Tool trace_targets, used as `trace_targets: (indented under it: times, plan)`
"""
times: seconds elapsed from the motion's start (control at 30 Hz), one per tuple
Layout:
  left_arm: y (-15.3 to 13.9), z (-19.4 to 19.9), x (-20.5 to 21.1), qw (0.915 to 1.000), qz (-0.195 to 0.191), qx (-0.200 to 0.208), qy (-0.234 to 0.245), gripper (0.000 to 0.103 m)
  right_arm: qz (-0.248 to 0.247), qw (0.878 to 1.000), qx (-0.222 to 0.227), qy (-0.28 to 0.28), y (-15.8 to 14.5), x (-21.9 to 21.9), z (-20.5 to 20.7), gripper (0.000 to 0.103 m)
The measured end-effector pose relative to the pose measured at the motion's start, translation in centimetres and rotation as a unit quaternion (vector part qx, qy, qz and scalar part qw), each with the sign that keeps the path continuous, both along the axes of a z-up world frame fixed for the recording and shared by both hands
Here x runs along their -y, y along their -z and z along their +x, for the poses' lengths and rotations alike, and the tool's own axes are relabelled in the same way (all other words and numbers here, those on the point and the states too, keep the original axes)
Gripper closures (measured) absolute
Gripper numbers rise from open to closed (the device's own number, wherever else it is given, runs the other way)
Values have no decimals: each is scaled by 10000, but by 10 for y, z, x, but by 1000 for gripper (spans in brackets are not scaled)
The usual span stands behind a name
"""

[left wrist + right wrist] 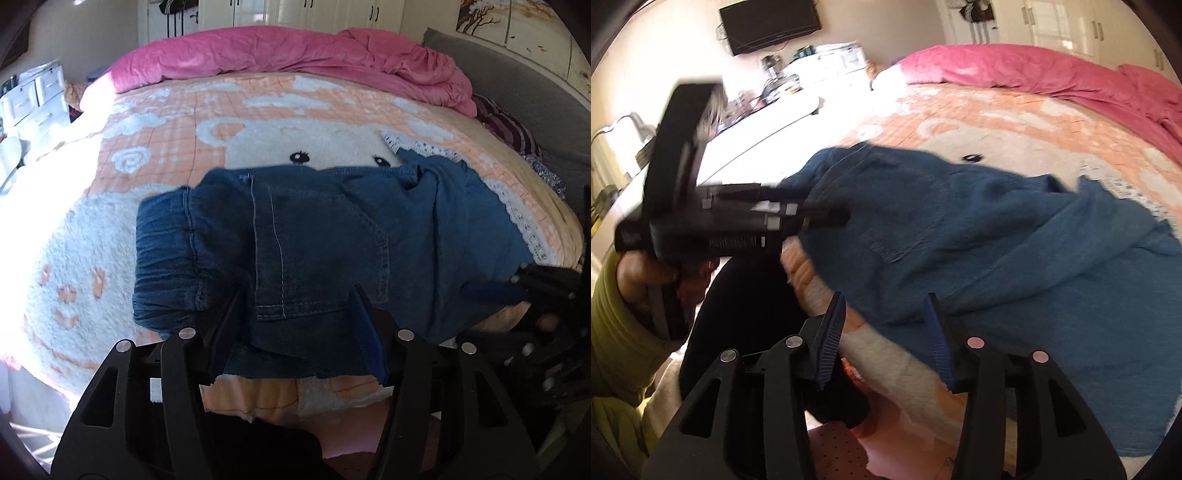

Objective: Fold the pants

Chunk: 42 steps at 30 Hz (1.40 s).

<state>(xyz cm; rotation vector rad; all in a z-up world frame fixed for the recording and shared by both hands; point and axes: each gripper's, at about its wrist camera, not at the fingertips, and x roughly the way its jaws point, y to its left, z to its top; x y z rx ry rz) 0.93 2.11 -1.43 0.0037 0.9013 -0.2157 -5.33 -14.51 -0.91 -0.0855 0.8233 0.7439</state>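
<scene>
Blue denim pants (332,236) lie folded on the peach and white bear blanket (166,147), elastic waistband to the left and a lace-trimmed hem at the right. My left gripper (298,295) stands open over the near edge of the pants, and the cloth lies loose between its fingers. In the right wrist view the pants (997,240) spread across the blanket. My right gripper (885,297) is open at their near edge, its pads clear of the cloth. The left gripper (820,205) shows blurred at the left, reaching onto the pants. A blue right finger (487,291) rests at the pants' right edge.
A crumpled pink duvet (295,55) lies along the bed's far side. A grey headboard (535,92) and striped cloth (509,129) are at the right. White drawers (33,99) stand left. A hand in a yellow-green sleeve (613,332) holds the left gripper. A TV (768,22) hangs on the wall.
</scene>
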Motion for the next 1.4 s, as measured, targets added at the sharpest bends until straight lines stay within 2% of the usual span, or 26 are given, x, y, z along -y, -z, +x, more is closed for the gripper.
trace_targets:
  times: [0.1,0.2,0.33,0.43,0.5,0.57,0.67,0.73,0.8,0.9,1.03,1.17,1.23,1.33,1.4]
  plan:
    - [13,-4,-7,9998,-157,-72,-35,53,8,9994,155,325,-7,10,6,59]
    - [16,-6,-12,9994,-345,-53,-25,53,11,9989,197,436,-10,6,16,52]
    - [17,-6,-12,9992,-397,-26,-36,53,-50,9984,-25,559,-2,-6,35,44]
    - [18,-6,-11,9992,-398,23,-43,53,-354,9962,-383,697,21,-12,46,43]
    - [16,-6,-11,9991,-416,47,-68,53,-432,9970,-200,605,24,-13,41,43]
    - [12,-7,-11,9989,-439,51,-123,53,-353,9977,-199,551,21,-9,40,43]
    - [-4,-15,-15,9980,-598,104,-150,53,344,9965,-271,715,3,18,39,43]
    - [-19,-24,-12,9980,-577,263,-54,53,404,9941,-112,996,-10,41,39,42]
    - [-34,-31,-5,9977,-509,433,73,53,366,9902,16,1344,-18,64,39,36]
    - [-47,-32,16,9952,-707,508,451,52,483,9832,42,1760,-22,94,39,35]
    - [-39,-13,57,9904,-895,207,1028,52,511,9746,61,2181,-24,121,43,35]
    - [-21,15,94,9845,-1067,-224,1377,53,526,9702,99,2362,-26,136,47,35]
    - [-12,30,109,9850,-960,-335,1395,59,498,9697,142,2388,-30,140,50,35]
    - [2,50,123,9896,-703,-436,1181,60,421,9707,200,2356,-35,140,60,35]
    - [9,56,128,9908,-831,-491,944,60,343,9724,256,2292,-38,135,68,35]
